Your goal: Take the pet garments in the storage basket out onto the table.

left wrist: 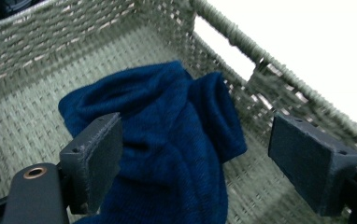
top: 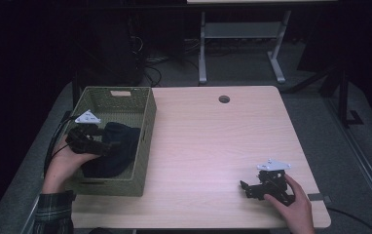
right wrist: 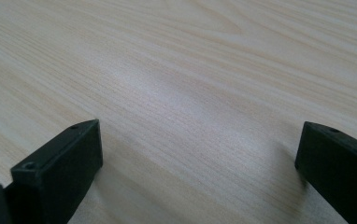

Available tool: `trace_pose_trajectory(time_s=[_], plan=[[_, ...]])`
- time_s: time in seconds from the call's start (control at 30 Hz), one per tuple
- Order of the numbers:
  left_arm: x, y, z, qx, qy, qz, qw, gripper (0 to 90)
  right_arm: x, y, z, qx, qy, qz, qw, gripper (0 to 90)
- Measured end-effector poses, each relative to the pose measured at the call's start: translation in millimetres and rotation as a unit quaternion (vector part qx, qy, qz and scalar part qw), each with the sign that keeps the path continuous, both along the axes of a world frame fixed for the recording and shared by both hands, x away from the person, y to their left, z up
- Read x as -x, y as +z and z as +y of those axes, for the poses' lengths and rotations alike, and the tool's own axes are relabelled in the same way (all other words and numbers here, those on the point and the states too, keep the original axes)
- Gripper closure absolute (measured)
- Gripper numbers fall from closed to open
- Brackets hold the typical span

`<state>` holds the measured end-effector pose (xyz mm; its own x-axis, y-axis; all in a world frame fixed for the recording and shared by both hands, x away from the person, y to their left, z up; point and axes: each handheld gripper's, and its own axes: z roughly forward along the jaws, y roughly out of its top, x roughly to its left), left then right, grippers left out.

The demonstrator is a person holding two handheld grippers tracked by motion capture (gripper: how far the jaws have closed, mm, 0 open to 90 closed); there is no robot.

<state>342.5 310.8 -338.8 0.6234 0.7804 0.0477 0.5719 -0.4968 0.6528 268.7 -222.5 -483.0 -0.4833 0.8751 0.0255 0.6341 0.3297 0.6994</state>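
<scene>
Two grippers are mine to drive here, and I start with the biggest thing, the pale wooden table, which is bare across its middle and right side. Next in size is the green woven basket, sitting on the left part of the table with a cut-out handle in its far wall. Inside it lies the dark blue knitted cloth, bunched up on the basket floor near the right wall. Nobody told me the job, so I can only guess: I think I am either about to pick the cloth up or have just let it go. My left gripper hangs inside the basket right over the cloth, with its jaws spread wide on both sides of it and holding nothing. My right gripper rests low on the right side of the table, well apart from the basket, and its jaws are also spread wide with only bare wood between them. If the plan is to lift the cloth, I think I must go down a bit more, so the jaws reach around a thick fold, then squeeze and pull up past the rim.
</scene>
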Motion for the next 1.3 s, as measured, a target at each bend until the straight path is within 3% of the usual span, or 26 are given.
trace_pose_trajectory(time_s=[0.1, 0.37, 0.63, 0.83, 0.97, 1.07, 1.13, 1.3], plan=[[-2.0, -3.3, 2.8, -0.013, 0.007, 0.006, 0.9999, 17.4, 0.0, 0.0, 0.0, 0.0, 0.0, 0.0, 1.0, 0.4], [-8.5, -12.6, 7.8, -0.02, 0.011, 0.028, 0.9993, 18.4, 0.0, 0.0, 0.0, 0.0, 0.0, 0.0, 1.0, 0.4], [-13.7, -23.1, 10.3, -0.044, -0.002, 0.061, 0.9972, 34.7, -0.1, 0.0, -0.1, 0.0, 0.0, 0.0, 1.0, 0.4], [-15.3, -25.9, 11.9, -0.049, -0.01, 0.068, 0.9964, 47.8, 0.0, 0.0, 0.0, 0.0, 0.0, 0.0, 1.0, 0.4], [-15.4, -26.7, 11.0, -0.054, -0.017, 0.07, 0.9959, 66.4, 0.0, 0.0, 0.0, 0.0, 0.0, 0.0, 1.0, 0.4], [-17.0, -27.0, 12.2, -0.047, -0.002, 0.077, 0.9959, 76.3, 0.0, 0.0, 0.0, 0.0, 0.0, 0.0, 1.0, 0.4], [-17.3, -23.7, 15.0, -0.029, 0.019, 0.072, 0.9968, 78.8, -0.1, 0.0, -0.1, 0.0, 0.0, 0.0, 1.0, 0.4], [-13.8, -11.4, 23.2, 0.015, 0.042, 0.037, 0.9983, 80.5, 0.0, 0.0, 0.0, 0.0, 0.0, 0.0, 1.0, 0.5]])
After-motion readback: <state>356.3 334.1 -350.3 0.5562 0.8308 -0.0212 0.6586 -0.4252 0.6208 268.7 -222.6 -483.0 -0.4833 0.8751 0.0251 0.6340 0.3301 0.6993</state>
